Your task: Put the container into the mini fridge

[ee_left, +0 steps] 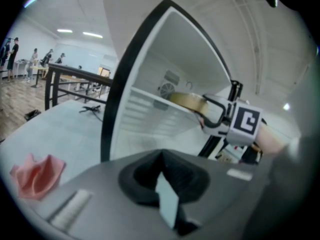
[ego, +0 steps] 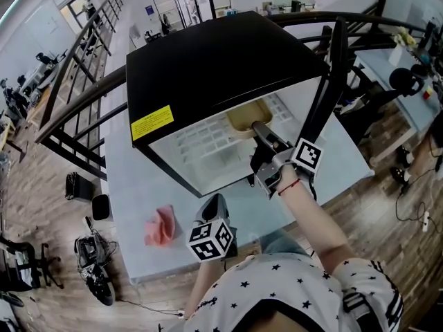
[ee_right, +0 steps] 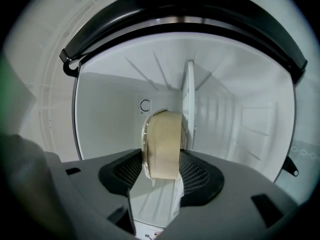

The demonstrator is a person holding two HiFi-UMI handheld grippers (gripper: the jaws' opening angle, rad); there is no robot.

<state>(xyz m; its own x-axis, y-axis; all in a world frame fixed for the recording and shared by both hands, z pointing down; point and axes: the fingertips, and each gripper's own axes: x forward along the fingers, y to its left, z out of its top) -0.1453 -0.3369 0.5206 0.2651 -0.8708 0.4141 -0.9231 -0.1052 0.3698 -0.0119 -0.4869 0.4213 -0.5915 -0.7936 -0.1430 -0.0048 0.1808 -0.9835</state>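
Note:
The black mini fridge point(ego: 208, 68) stands on the pale table point(ego: 131, 185) with its door point(ego: 331, 75) swung open to the right. My right gripper point(ego: 258, 128) reaches into the white interior point(ee_right: 115, 114), shut on a tan container point(ego: 247, 115). In the right gripper view the container point(ee_right: 162, 144) sits edge-on between the jaws of my right gripper point(ee_right: 162, 156), beside the white shelf point(ee_right: 189, 109). The left gripper view shows that container point(ee_left: 189, 101) from the side. My left gripper point(ego: 214, 206) hangs in front of the fridge, jaws together and holding nothing point(ee_left: 167, 199).
A crumpled pink cloth point(ego: 161, 225) lies on the table near its front left edge, also seen in the left gripper view point(ee_left: 36, 174). Black railings point(ego: 83, 109) run behind and left of the table. Desks and chairs stand at the right.

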